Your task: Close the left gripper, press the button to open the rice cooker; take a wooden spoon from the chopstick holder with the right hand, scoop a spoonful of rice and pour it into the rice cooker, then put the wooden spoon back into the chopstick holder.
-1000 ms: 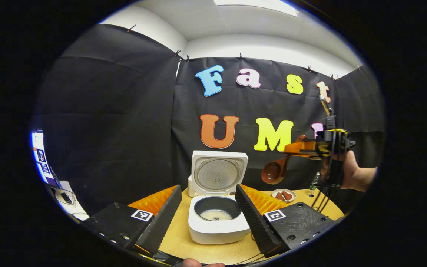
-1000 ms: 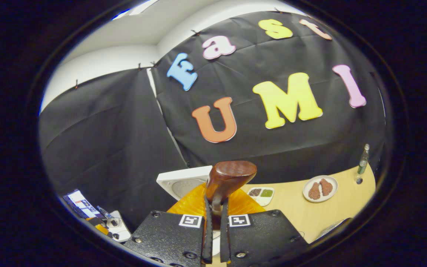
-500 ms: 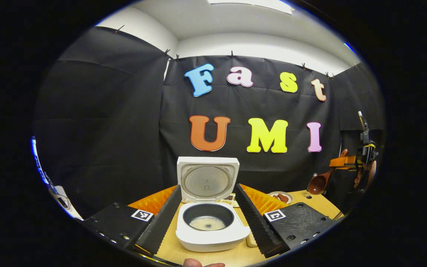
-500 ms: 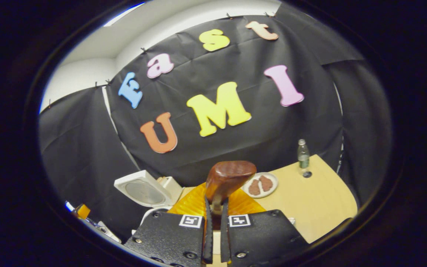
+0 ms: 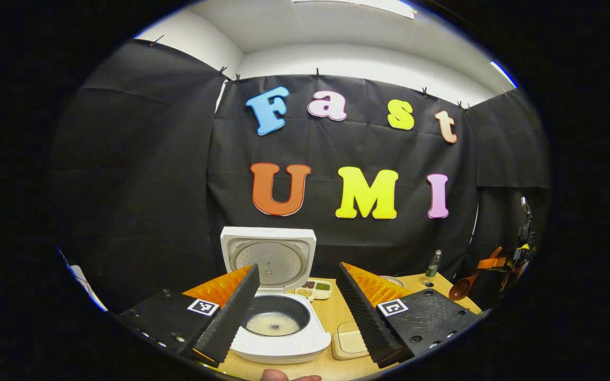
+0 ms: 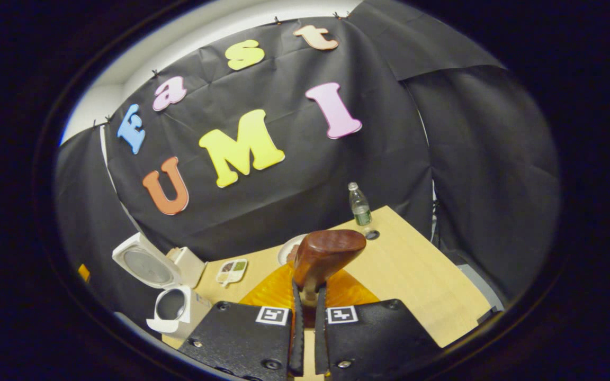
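Left gripper (image 5: 297,307): fingers spread wide, holding nothing, low over the table (image 6: 416,275)
Right gripper (image 6: 305,317): pinching the wooden spoon (image 6: 326,251)
Rice cooker (image 5: 276,317): lid up, some rice inside
Spoon holder: I cannot see it
Risk: spoon may bump the rim or slip and fall

Black cloth (image 5: 141,174) hangs all around the booth. Above it are a white wall (image 5: 368,62) and a bright ceiling light (image 5: 358,2). A light wooden table (image 6: 416,275) stands below.
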A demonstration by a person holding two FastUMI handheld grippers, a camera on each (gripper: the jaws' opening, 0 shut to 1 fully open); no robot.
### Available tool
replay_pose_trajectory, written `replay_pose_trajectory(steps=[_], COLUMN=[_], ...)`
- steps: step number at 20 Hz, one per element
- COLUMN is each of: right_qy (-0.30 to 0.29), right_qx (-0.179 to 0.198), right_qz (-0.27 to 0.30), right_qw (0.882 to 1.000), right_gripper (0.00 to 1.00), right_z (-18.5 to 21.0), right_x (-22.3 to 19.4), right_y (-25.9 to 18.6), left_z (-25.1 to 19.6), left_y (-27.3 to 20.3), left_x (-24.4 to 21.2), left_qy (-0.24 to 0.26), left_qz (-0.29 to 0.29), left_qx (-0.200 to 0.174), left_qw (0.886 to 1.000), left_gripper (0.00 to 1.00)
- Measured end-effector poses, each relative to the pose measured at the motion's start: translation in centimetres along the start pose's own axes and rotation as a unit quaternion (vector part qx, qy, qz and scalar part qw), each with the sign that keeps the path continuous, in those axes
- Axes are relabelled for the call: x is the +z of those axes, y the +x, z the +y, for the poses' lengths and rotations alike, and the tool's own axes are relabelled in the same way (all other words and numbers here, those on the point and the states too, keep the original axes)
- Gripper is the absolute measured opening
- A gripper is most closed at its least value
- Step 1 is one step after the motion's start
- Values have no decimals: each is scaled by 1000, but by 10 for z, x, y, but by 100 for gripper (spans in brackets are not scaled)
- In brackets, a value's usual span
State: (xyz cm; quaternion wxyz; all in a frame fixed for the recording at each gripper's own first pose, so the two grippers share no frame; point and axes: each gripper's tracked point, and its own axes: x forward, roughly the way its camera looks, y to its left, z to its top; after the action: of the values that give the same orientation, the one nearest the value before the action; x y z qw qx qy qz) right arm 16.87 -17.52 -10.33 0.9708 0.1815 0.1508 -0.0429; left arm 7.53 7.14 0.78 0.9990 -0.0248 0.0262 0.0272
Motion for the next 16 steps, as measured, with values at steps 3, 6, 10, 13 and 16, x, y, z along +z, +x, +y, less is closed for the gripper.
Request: replay_pose_trajectory(steps=[3,6,10,13,16], right_qy=[15,14,12,-5,-15], right_qx=[-4,-7,-14,-20,-20], right_qz=[23,43,58,74,79], right_qw=[1000,999,998,997,997], right_gripper=[13,13,13,13,13], right_z=[-13,-22,-28,-34,-35], right_x=[-24,-48,-76,-102,-116], right_y=[21,43,67,85,95], left_z=[-3,-5,-3,-4,-9], left_y=[-2,-1,-2,-2,-2], left_x=[0,0,0,-1,-4], left_qy=[7,5,20,24,20], left_qz=[10,25,41,52,64], left_qx=[8,14,25,31,33], left_qw=[1000,1000,999,998,997], left_gripper=[93,93,94,93,93])
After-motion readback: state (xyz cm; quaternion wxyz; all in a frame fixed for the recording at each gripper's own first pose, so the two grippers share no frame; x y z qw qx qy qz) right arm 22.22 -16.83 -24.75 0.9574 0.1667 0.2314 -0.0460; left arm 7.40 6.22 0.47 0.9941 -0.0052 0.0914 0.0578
